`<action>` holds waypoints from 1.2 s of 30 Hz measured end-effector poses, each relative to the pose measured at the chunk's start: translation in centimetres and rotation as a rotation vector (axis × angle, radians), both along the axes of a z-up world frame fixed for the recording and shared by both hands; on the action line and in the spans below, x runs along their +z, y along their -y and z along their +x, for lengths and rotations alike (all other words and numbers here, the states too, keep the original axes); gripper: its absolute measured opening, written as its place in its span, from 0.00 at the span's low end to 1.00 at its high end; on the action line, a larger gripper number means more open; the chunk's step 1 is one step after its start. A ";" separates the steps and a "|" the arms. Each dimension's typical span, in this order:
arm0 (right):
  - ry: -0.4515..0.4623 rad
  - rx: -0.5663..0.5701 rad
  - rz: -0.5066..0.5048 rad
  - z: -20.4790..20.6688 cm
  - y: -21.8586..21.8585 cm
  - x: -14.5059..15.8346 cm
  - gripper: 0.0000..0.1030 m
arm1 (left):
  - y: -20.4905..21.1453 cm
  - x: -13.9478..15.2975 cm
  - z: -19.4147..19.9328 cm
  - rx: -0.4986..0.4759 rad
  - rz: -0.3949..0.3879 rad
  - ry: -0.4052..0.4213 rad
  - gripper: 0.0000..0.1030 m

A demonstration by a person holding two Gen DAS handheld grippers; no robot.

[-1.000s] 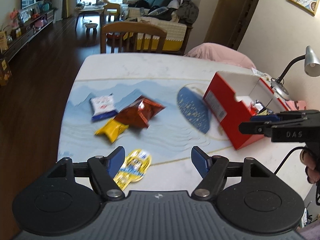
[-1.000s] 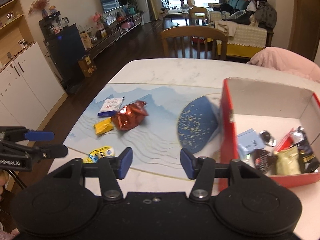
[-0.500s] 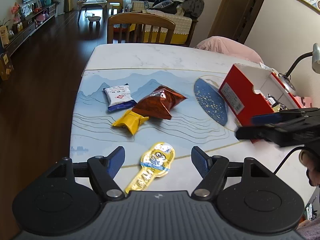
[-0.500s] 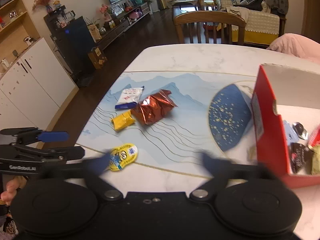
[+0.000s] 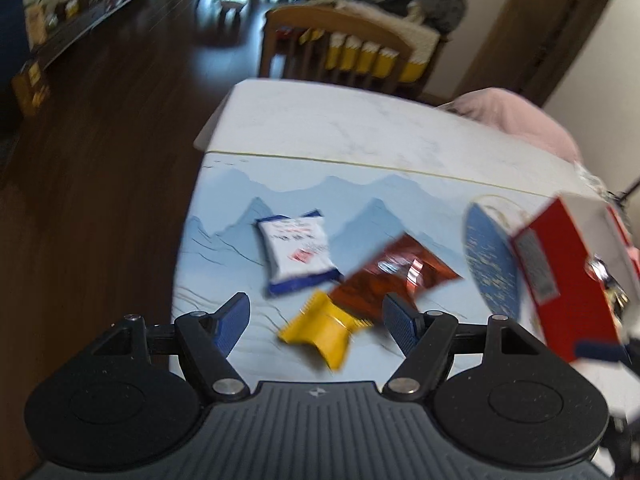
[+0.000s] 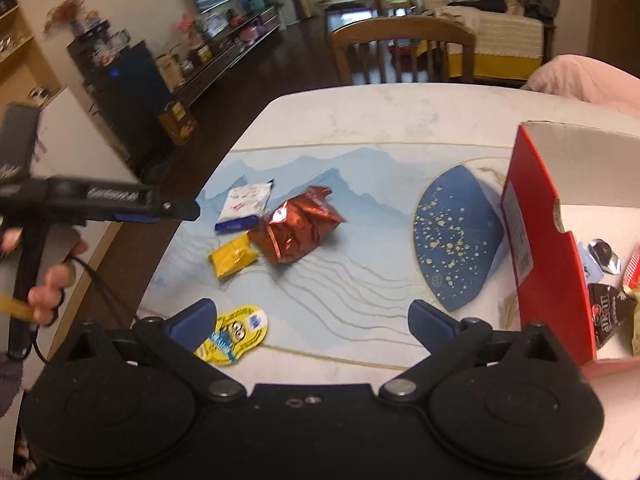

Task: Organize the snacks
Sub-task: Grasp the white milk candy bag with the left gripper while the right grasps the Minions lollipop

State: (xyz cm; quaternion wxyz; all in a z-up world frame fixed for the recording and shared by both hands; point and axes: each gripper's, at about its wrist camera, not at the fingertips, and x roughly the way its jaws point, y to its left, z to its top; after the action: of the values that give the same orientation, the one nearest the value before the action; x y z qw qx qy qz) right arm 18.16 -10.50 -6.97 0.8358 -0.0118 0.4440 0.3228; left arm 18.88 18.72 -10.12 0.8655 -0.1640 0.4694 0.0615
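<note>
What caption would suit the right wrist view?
Open right gripper faces four loose snack packets beside a red box partly filled with snacks.

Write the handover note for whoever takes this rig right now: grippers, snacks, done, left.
Left gripper: open, empty, above the yellow packet.
Right gripper: open, empty, near the table's front edge, by the Minion pouch.
On the mat: white-blue packet, red foil bag, yellow packet and Minion pouch. The first three lie bunched together; the pouch lies apart, nearer the front.
Done: several snacks already lie in the red box on the right.
Left: those four go into the box. The yellow packet is probably the left gripper's next pick.
</note>
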 end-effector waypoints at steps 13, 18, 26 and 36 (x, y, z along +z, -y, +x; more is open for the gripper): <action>0.008 -0.035 -0.031 -0.8 -2.0 -0.9 0.99 | -1.4 -4.9 10.5 0.079 -0.040 -0.267 0.71; -0.040 -0.069 -0.032 -0.4 -1.8 -1.6 0.99 | -0.5 -6.0 11.4 0.098 -0.007 -0.288 0.71; -0.050 -0.010 -0.060 -0.8 -2.8 -1.9 0.98 | -1.0 -6.6 11.1 0.150 0.008 -0.276 0.62; -0.095 -0.003 -0.075 -0.6 -3.8 -2.5 0.98 | -1.6 -6.2 9.5 0.163 -0.021 -0.232 0.47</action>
State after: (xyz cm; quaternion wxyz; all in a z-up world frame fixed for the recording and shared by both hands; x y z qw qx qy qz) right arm 17.52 -6.72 -9.52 0.8133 -0.0271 0.4949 0.3047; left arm 28.40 20.33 -16.28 0.7958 -0.2025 0.5519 0.1454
